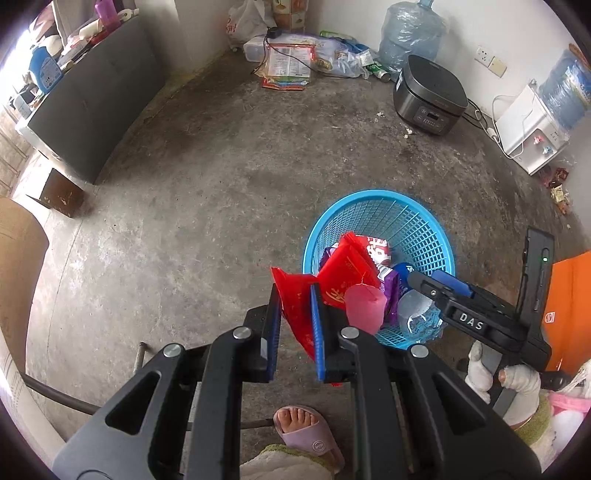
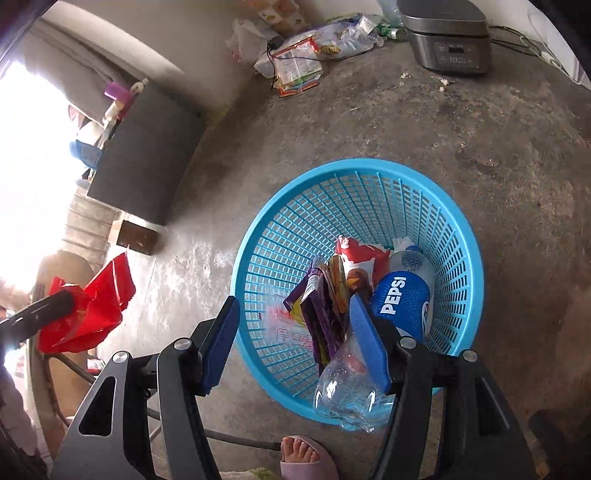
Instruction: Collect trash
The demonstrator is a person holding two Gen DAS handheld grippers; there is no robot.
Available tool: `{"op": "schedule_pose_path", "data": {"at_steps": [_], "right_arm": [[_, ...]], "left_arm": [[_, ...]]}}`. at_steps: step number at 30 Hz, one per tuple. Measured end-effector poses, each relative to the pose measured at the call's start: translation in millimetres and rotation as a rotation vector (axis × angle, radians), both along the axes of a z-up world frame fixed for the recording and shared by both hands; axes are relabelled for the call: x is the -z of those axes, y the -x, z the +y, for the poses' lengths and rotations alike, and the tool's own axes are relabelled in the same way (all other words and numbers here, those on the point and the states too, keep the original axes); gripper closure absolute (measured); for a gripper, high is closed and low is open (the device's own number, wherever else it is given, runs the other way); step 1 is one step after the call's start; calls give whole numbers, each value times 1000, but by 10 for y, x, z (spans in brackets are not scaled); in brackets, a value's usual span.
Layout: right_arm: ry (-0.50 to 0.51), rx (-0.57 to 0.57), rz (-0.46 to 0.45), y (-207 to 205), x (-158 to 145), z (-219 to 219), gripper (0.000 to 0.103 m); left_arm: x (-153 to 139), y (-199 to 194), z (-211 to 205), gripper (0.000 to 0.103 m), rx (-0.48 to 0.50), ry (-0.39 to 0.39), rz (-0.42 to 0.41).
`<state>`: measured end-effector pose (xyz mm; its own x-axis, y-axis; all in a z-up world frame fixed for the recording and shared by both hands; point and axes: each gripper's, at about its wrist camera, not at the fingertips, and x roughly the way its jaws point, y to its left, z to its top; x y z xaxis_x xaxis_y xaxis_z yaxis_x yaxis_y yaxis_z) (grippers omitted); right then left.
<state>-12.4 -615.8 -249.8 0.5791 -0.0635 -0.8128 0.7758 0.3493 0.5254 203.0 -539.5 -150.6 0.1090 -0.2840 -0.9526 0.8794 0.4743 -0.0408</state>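
Note:
A blue mesh basket (image 1: 376,195) (image 2: 354,166) stands on the concrete floor. It holds a Pepsi bottle (image 2: 402,306), a purple wrapper (image 2: 321,317) and a red-and-white packet (image 2: 362,258). A clear crushed bottle (image 2: 347,387) (image 1: 413,314) lies against the near rim. A pink cup-like thing (image 1: 365,306) shows at the near edge of the basket. My left gripper (image 1: 295,306) (image 2: 48,310) is shut on a red wrapper (image 1: 291,295) (image 2: 88,306), left of the basket. My right gripper (image 2: 295,343) (image 1: 436,282) is open over the near rim, with nothing pinched between its pads.
Litter (image 1: 288,66) is piled against the far wall beside a water jug (image 1: 410,33). A rice cooker (image 1: 428,96) and a white dispenser (image 1: 528,129) stand at the right, with wrappers (image 1: 557,184) nearby. A dark cabinet (image 1: 92,110) lines the left. A sandalled foot (image 1: 306,428) is below my grippers.

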Motion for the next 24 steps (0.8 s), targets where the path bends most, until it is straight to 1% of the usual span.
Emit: {"op": "schedule_pose_path", "data": {"at_steps": [3, 5, 7, 8, 9, 10, 11, 13, 15, 17, 19, 21, 23, 24], "right_arm": [[-9, 153, -47, 484, -124, 59, 43], [-26, 213, -44, 747, -138, 103, 43], [-41, 243, -27, 923, -139, 190, 43], [-50, 256, -18, 993, -144, 230, 43], [-62, 272, -19, 1064, -93, 225, 43], [-76, 280, -22, 1121, -87, 254, 43], [-83, 287, -18, 1179, -72, 272, 43], [-80, 287, -17, 1240, -101, 344, 43], [-64, 285, -18, 1281, -177, 391, 43], [-46, 272, -24, 1266, -262, 415, 43], [-18, 264, -28, 1229, -365, 427, 43], [13, 250, -39, 1172, -492, 448, 43], [62, 227, -49, 1104, -686, 509, 43], [97, 212, -55, 1063, -811, 552, 43]], "left_arm": [[7, 132, -186, 90, 20, 11, 38], [14, 246, -374, 90, 38, 28, 76], [83, 376, -608, 89, 50, 32, 102], [130, 417, -708, 86, 46, 33, 114], [193, 461, -809, 74, 41, 40, 133], [266, 501, -887, 63, 38, 42, 145], [320, 527, -942, 50, 35, 36, 138], [398, 558, -996, 49, 20, 35, 136], [385, 551, -944, 46, -5, 29, 145], [274, 520, -836, 46, -21, 49, 147], [80, 489, -697, 46, -20, 75, 119], [-192, 462, -535, 46, -11, 117, 87], [-523, 450, -318, 46, 1, 177, 60], [-702, 457, -192, 44, 6, 211, 46]]}}
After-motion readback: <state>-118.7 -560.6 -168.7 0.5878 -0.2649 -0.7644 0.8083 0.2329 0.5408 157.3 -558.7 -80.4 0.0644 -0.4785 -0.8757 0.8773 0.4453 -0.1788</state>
